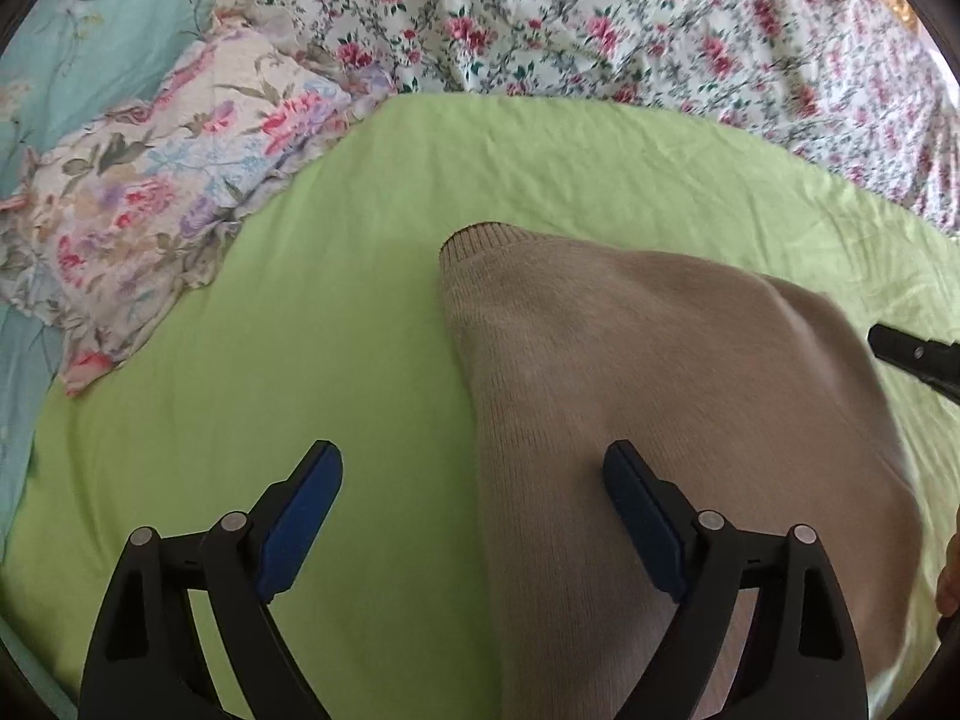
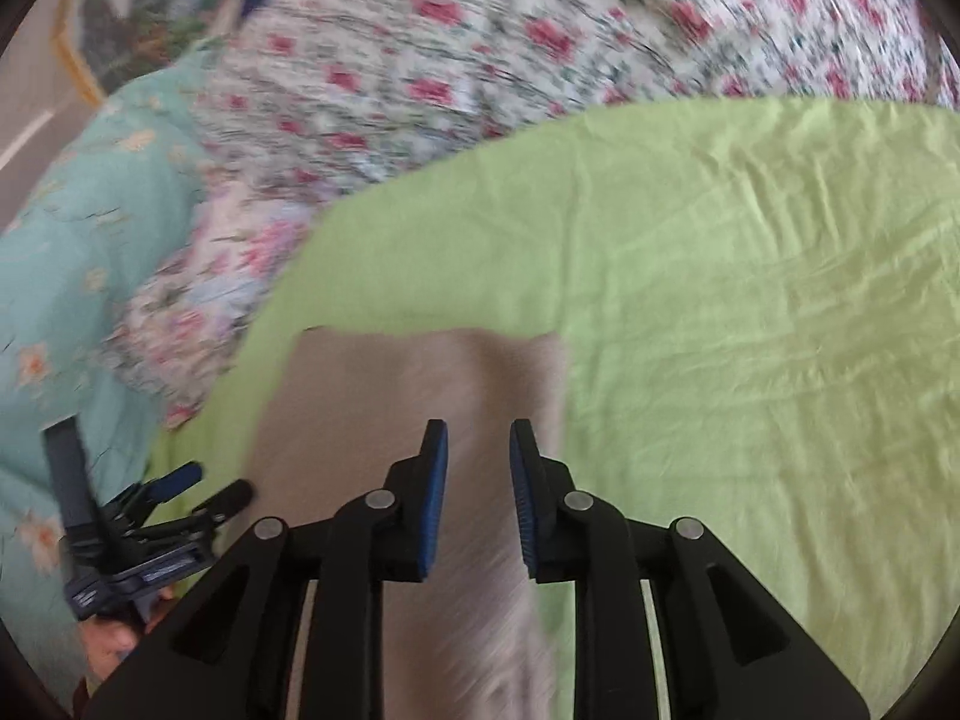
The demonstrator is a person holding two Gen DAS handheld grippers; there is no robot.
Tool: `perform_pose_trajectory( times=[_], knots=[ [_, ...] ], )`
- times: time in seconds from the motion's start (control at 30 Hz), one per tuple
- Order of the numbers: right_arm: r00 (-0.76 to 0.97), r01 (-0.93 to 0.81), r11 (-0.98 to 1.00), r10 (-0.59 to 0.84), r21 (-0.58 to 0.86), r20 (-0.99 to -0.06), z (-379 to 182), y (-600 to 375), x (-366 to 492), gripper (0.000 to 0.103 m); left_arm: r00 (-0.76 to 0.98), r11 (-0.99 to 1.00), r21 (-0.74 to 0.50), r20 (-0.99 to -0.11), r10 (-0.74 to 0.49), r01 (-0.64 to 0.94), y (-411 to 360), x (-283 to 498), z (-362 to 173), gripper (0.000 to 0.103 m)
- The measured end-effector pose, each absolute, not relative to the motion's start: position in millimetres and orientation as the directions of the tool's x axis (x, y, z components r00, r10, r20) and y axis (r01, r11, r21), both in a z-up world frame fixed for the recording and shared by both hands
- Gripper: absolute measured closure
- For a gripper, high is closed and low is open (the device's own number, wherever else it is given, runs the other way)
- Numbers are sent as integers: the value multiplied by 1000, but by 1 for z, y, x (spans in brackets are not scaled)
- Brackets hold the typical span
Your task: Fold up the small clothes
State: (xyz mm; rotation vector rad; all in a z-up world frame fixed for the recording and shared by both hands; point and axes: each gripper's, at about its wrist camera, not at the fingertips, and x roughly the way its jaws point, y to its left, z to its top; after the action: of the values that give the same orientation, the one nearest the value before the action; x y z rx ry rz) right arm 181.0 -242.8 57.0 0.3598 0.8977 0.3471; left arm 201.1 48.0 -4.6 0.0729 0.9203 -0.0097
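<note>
Garment: beige knit sweater (image 1: 660,420) lies on the green sheet (image 1: 330,300), at 4 o'clock from the floral pillow (image 1: 150,210).
Left gripper (image 1: 474,480): spread wide, empty.
Right gripper (image 2: 478,450): parted above the sweater, grasping nothing.

We see the sweater (image 1: 648,396) lying on the sheet (image 1: 300,312), with the pillow (image 1: 150,204) to its left and the quilt (image 1: 600,18) behind it.

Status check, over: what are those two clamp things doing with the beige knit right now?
Left tool open, straddling sweater edge. Right tool open, nothing held, over same sweater. Sweater flat on green sheet. Floral pillow off to side, not obstructing.
</note>
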Motion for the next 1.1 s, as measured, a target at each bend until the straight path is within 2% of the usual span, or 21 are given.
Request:
perform_pose_trajectory(
  times=[0.1, 0.13, 0.2, 0.3, 0.47, 0.6, 0.77, 0.93, 1.0, 1.1],
  knots=[
    [538, -225, 855, 508, 467, -672, 61, -225, 153, 78, 617, 997, 56, -787, 14, 49, 50, 177, 2, 16],
    [513, -240, 858, 510, 455, -691, 54, -217, 146, 78, 620, 997, 57, -784, 13, 51, 50, 166, 3, 16],
    [480, -206, 900, 435, 384, -762, 33, -209, 144, 78, 615, 996, 61, -788, 10, 61, 49, 152, -1, 16],
    [461, -174, 896, 441, 408, -770, 11, -214, 150, 82, 607, 995, 78, -794, 22, 67, 46, 146, -13, 15],
    [482, -181, 903, 426, 389, -765, 37, -213, 140, 78, 601, 996, 60, -799, 11, 62, 46, 144, -7, 15],
    [500, -195, 902, 430, 385, -752, 54, -214, 121, 52, 599, 998, 33, -801, -8, 58, 53, 128, 3, 15],
    [501, -227, 901, 434, 370, -749, 66, -209, 88, 47, 602, 998, 34, -798, -6, 56, 54, 95, 10, 13],
    [508, -286, 910, 408, 299, -759, 71, -198, 44, 21, 600, 995, 52, -800, -12, 89, 53, 59, 11, 11],
    [505, -311, 912, 397, 268, -766, 70, -196, 27, 16, 595, 994, 57, -803, -8, 91, 54, 46, 9, 9],
    [489, -340, 909, 390, 242, -780, 65, -195, 5, 13, 595, 992, 77, -804, 1, 103, 57, 26, 5, 8]
  ],
)
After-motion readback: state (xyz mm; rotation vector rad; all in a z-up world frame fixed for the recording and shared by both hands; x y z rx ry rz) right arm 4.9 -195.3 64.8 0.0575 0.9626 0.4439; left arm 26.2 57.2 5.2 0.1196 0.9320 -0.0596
